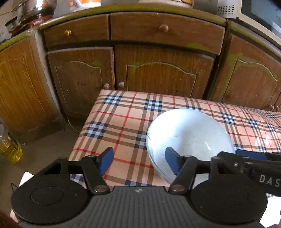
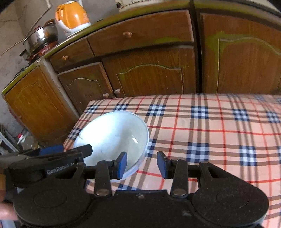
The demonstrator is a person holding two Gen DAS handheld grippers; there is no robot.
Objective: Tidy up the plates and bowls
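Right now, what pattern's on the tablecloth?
Plaid: peach tablecloth with brown bands, thin red lines and navy-white checks. Clearest in the right wrist view.

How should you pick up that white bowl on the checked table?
Pinch the white bowl by its thin near rim, one finger inside, one outside, coming from the near edge of the table. It sits upright and is probably too wide to span whole.

Brown wooden cabinets point(image 1: 163, 73) with round knobs and two drawers point(image 1: 166, 30) fill the far side under a greenish counter edge. On it, far left, stand a steel pot point(image 2: 41, 37) and an orange kettle point(image 2: 72, 16). A plaid-covered surface point(image 2: 210, 126) sits near. An oil bottle point(image 1: 8, 143) stands on the grey floor point(image 1: 43, 150) at left.
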